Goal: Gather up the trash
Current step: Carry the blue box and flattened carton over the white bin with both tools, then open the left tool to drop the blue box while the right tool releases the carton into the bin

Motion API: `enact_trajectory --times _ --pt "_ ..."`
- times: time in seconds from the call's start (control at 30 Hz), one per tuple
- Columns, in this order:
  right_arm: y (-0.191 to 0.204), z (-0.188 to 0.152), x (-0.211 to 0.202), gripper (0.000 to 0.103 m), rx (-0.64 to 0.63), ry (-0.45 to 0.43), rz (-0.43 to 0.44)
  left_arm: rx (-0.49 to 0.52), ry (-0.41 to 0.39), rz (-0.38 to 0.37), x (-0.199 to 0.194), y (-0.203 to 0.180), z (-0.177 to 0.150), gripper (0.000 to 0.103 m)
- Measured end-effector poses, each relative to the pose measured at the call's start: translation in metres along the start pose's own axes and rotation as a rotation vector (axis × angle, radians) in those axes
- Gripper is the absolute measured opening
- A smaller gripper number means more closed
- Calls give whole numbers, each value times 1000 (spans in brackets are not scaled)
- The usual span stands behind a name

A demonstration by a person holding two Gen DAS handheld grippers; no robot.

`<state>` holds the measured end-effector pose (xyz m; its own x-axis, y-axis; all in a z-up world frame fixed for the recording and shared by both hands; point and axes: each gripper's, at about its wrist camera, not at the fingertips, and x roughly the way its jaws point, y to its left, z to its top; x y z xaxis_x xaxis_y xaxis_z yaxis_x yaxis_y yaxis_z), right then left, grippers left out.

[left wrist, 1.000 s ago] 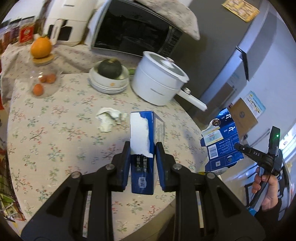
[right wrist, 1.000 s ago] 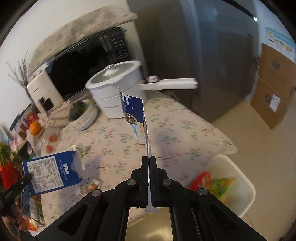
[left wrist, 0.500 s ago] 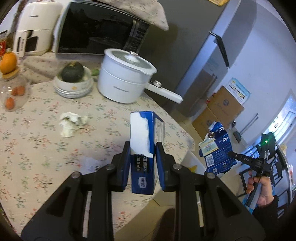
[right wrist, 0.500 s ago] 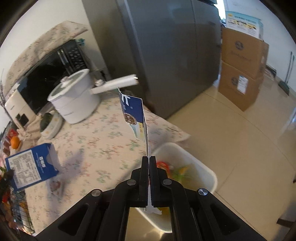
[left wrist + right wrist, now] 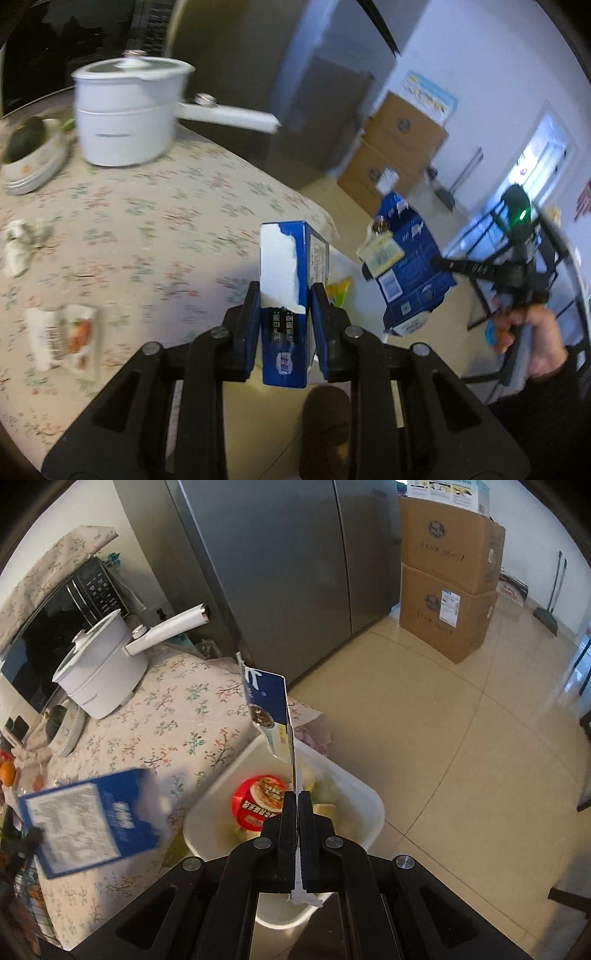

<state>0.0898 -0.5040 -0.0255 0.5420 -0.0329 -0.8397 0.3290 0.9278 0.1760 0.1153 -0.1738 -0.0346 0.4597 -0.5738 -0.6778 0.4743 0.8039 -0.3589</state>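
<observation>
My left gripper (image 5: 284,295) is shut on an upright blue and white box (image 5: 282,258), held past the edge of the floral table (image 5: 147,221). The same box (image 5: 92,819) appears blurred at the lower left of the right wrist view. My right gripper (image 5: 295,801) is shut on the edge of a flattened blue carton (image 5: 269,709), which hangs over a white bin (image 5: 369,805) on the floor. A red noodle cup (image 5: 258,797) and other wrappers lie in the bin. A crumpled tissue (image 5: 18,247) and a torn wrapper (image 5: 62,332) lie on the table.
A white pot (image 5: 125,114) with a long handle and a stack of plates (image 5: 26,177) holding a dark squash stand at the table's back. A grey fridge (image 5: 277,572) and stacked cardboard boxes (image 5: 447,590) stand beyond. A hand (image 5: 532,343) holds the right gripper.
Both grippers have swung away from over the table toward its edge, each keeping its carton. The right gripper with the flattened carton now hangs above the white bin.
</observation>
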Motion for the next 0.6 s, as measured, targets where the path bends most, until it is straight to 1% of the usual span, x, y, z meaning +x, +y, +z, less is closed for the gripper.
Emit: enact_trajectory --times 0.07,0.17,0.27,0.37,0.43,0.6 --pt "-4 -1 -1 2 3 0 1 16 26 2 17 -10 -3 28" --pt "-7 -2 0 2 6 5 6 54 62 25 44 -23 -7 28" --pt "-11 -3 1 2 19 17 11 81 78 26 65 -33 -8 28" --pt "-15 -3 3 2 37 23 8 56 82 -20 80 -34 -7 28" --pt "-17 -3 3 2 48 24 8 44 92 -19 90 -36 -6 28" --pt "-15 -2 3 2 50 21 0 69 98 -14 101 -37 -9 30"
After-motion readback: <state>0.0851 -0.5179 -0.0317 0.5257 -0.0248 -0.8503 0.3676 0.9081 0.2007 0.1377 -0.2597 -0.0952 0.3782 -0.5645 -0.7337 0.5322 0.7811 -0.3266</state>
